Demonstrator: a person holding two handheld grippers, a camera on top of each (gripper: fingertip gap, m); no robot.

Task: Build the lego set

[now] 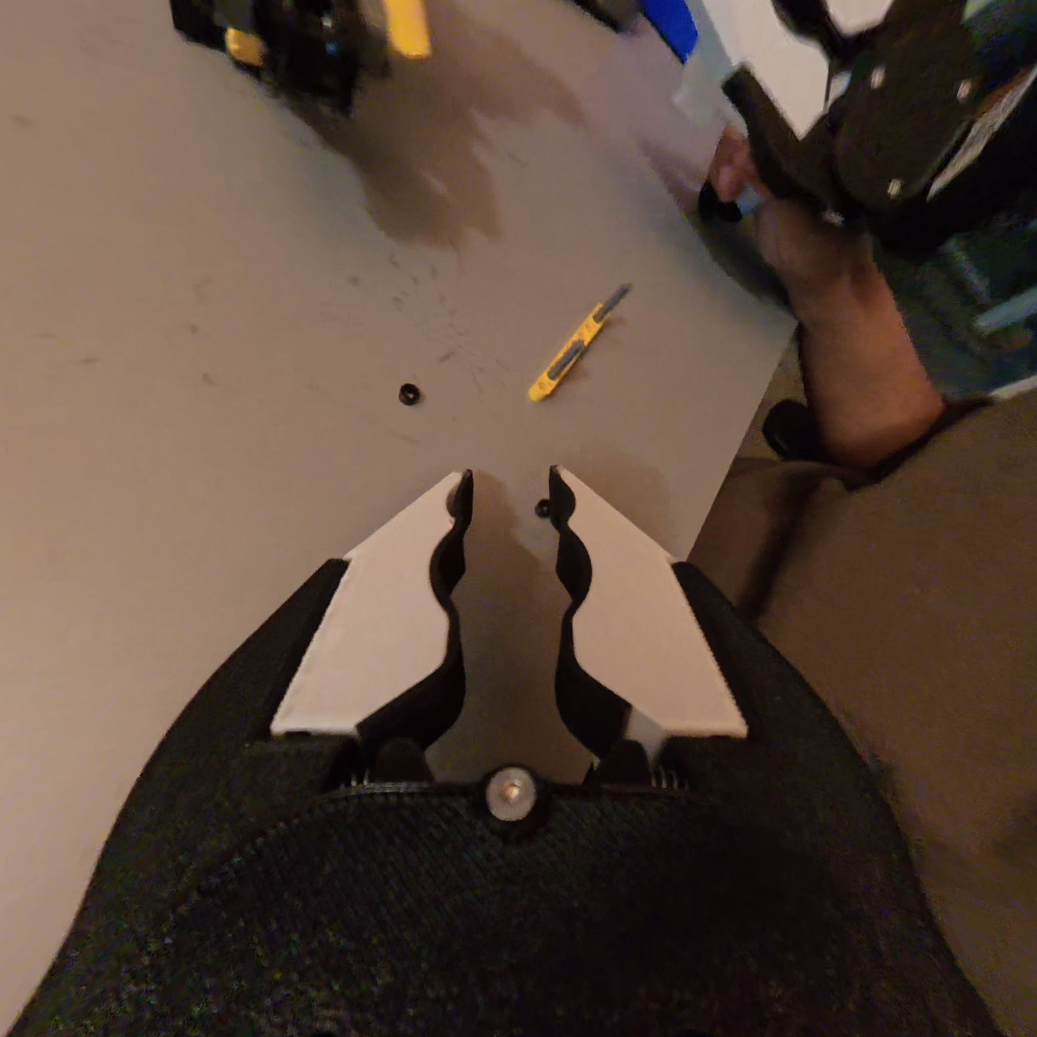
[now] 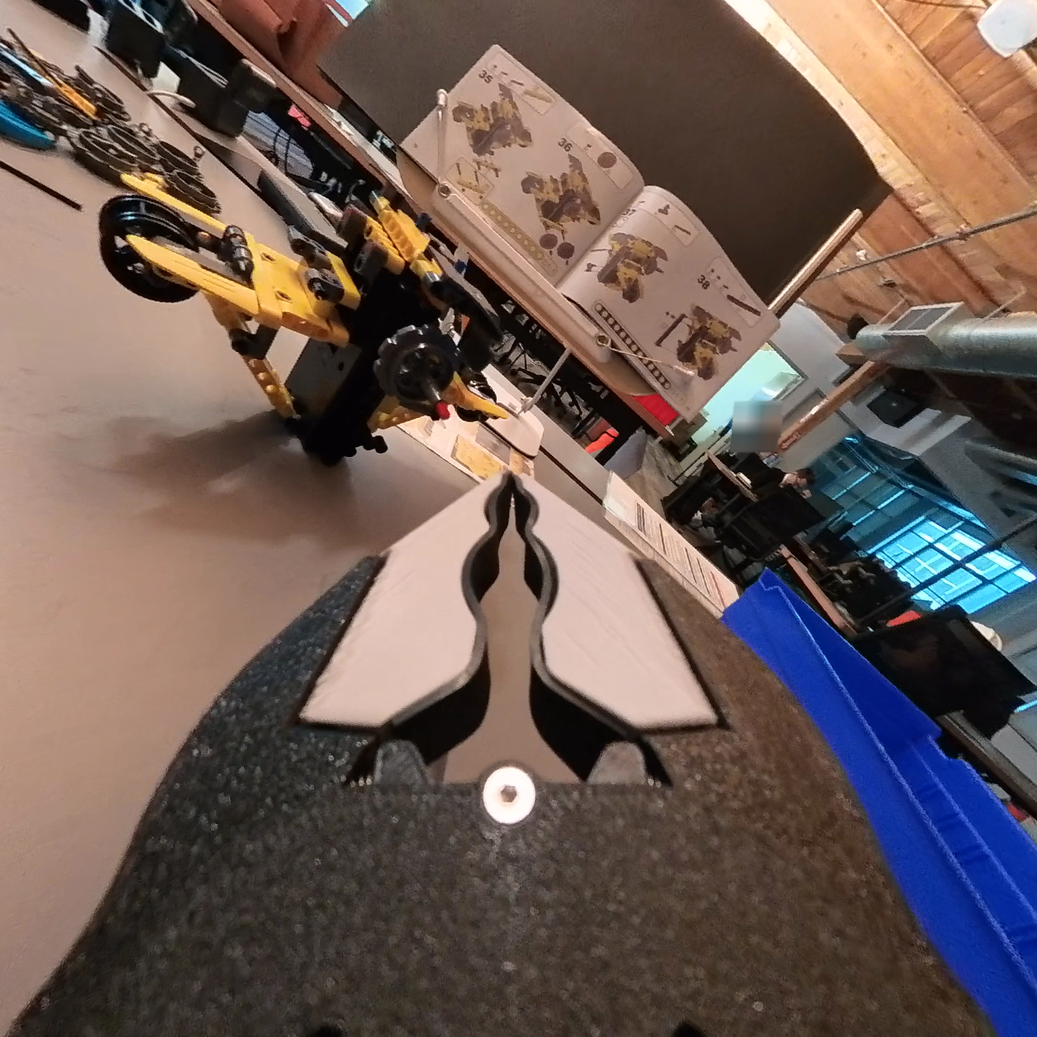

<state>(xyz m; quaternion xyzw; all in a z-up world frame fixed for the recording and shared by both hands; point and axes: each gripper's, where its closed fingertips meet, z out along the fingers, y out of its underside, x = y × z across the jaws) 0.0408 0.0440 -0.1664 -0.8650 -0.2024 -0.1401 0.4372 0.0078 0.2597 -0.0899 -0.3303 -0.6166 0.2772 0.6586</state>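
My left gripper (image 1: 510, 474) is open and empty, hovering over the grey table (image 1: 168, 336). A tiny black piece (image 1: 542, 508) lies between its fingertips, close to the right finger. A small black ring-shaped piece (image 1: 410, 393) and a yellow and grey tool (image 1: 575, 348) lie ahead. My right gripper (image 2: 510, 485) is shut with nothing visible between its tips, low over the table. It also shows in the left wrist view (image 1: 898, 129), held by a hand at top right. A yellow and black brick model (image 2: 303, 303) with a black wheel stands ahead to its left and shows blurred in the left wrist view (image 1: 297, 39).
An open instruction booklet (image 2: 589, 224) stands on a holder behind the model. A blue bin (image 2: 875, 757) is close on the right. Several black wheels and parts (image 2: 112, 140) lie at the far left. The table edge (image 1: 729, 477) runs diagonally at right, with floor beyond. The gap from one gripper's tips to the other's is roughly 25 cm.
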